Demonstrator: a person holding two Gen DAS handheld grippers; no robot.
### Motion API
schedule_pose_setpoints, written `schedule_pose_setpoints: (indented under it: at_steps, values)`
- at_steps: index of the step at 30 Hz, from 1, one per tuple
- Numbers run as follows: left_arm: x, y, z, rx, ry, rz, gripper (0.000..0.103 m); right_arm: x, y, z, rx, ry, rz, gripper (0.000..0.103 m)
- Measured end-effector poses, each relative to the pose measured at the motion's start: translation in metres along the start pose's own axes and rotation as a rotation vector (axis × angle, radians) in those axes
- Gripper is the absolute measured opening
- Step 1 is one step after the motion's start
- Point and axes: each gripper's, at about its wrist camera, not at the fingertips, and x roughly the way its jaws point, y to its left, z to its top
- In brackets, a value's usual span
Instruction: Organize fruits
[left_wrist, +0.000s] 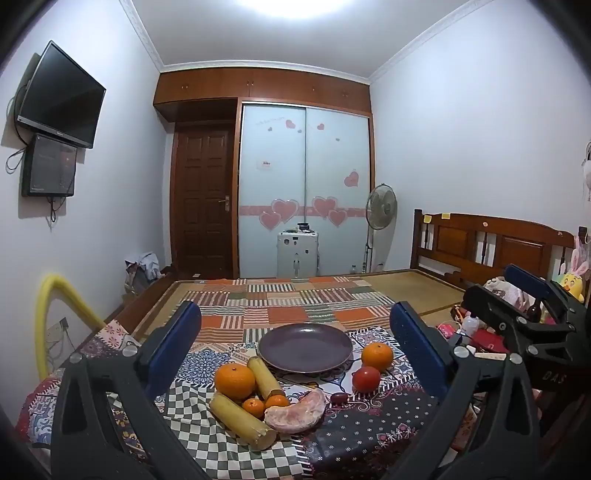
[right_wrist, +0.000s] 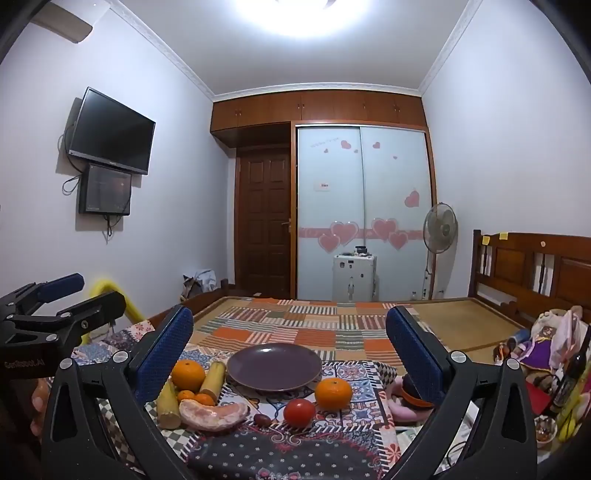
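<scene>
The fruits sit on a patchwork cloth (left_wrist: 369, 435) over the bed: a purple plate (left_wrist: 305, 348) in the middle, bare, with a big orange (left_wrist: 235, 381), two sugarcane pieces (left_wrist: 242, 421) and a pomelo segment (left_wrist: 295, 410) to its left, and a tomato (left_wrist: 366, 379) and another orange (left_wrist: 377, 356) to its right. Both the left gripper (left_wrist: 295, 332) and right gripper (right_wrist: 290, 332) hover short of them, jaws spread wide, holding nothing.
</scene>
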Motion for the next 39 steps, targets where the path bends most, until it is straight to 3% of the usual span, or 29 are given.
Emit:
schedule_pose_setpoints:
  at_steps: [39]
  values:
    - [-0.001, -0.010, 0.001, 0.016, -0.007, -0.015, 0.103, -0.001, -0.003, -0.001, 0.033, 0.015, 0.008, 0.103]
